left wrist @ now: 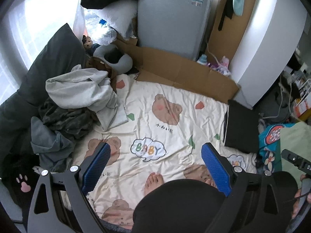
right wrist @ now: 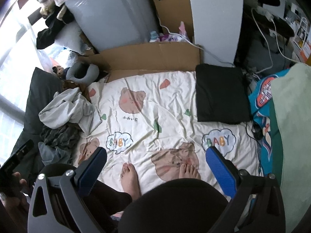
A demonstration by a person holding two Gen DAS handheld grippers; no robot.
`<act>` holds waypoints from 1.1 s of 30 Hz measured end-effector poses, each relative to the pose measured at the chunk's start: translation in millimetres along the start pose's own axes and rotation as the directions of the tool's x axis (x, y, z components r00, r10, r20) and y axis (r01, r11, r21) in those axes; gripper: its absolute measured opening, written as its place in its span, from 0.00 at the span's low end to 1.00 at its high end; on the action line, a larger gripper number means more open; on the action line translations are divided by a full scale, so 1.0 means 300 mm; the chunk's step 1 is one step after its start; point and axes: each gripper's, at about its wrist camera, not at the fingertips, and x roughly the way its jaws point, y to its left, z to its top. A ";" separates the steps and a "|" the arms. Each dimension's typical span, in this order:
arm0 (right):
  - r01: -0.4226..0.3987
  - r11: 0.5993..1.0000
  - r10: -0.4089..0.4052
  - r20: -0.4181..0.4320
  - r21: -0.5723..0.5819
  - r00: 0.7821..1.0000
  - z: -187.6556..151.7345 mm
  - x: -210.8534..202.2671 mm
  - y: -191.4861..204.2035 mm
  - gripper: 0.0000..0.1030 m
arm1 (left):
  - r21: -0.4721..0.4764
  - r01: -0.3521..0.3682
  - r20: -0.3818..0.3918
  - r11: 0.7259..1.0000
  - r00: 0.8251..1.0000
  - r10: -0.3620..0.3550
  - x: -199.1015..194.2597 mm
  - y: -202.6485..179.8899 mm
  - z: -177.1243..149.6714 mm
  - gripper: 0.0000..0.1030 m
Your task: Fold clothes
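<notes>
Several unfolded garments sit heaped at the left of both views: a light grey hoodie (left wrist: 81,89) on top, a dark mottled garment (left wrist: 66,120) under it, and a grey-blue piece (left wrist: 48,143) lowest, all resting on the left edge of a cream bear-print quilt (left wrist: 159,128). One black garment, already folded into a flat rectangle (right wrist: 221,93), lies at the quilt's right edge in the right wrist view, well apart from the heap.

Both tools are spread wide and hold nothing. The left gripper (left wrist: 155,169) hangs above the middle of the quilt, its blue pads (left wrist: 97,167) either side of a "BABY" cloud print. The right gripper (right wrist: 157,170) hangs over the lower centre of its frame in the same released state.

Bare feet (right wrist: 130,176) stand on the quilt at the bottom centre, below a dark-clothed body. Flattened cardboard (left wrist: 184,71) borders the quilt's far edge, with a grey appliance (left wrist: 171,15) behind it and a grey neck pillow (right wrist: 81,73) at upper left.
</notes>
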 end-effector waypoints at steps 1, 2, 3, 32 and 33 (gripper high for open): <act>-0.004 1.000 0.004 0.005 0.000 1.000 0.001 -0.002 0.005 0.99 | 0.009 0.000 0.010 1.000 1.000 0.000 -0.010 0.011 0.003 0.92; -0.011 1.000 0.011 0.008 0.001 1.000 0.002 -0.004 0.009 0.99 | 0.020 -0.001 0.024 1.000 1.000 0.001 -0.022 0.021 0.006 0.92; -0.018 1.000 0.018 0.012 0.001 1.000 0.003 -0.007 0.012 0.99 | 0.030 -0.003 0.034 1.000 0.999 0.002 -0.030 0.031 0.009 0.92; -0.145 0.985 0.156 0.127 -0.089 0.980 0.055 -0.112 0.110 1.00 | -0.018 -0.066 0.067 0.998 0.995 0.067 -0.147 0.408 0.067 0.92; -0.147 0.985 0.158 0.127 -0.092 0.979 0.060 -0.110 0.113 1.00 | -0.025 -0.072 0.064 0.997 0.995 0.074 -0.147 0.422 0.069 0.92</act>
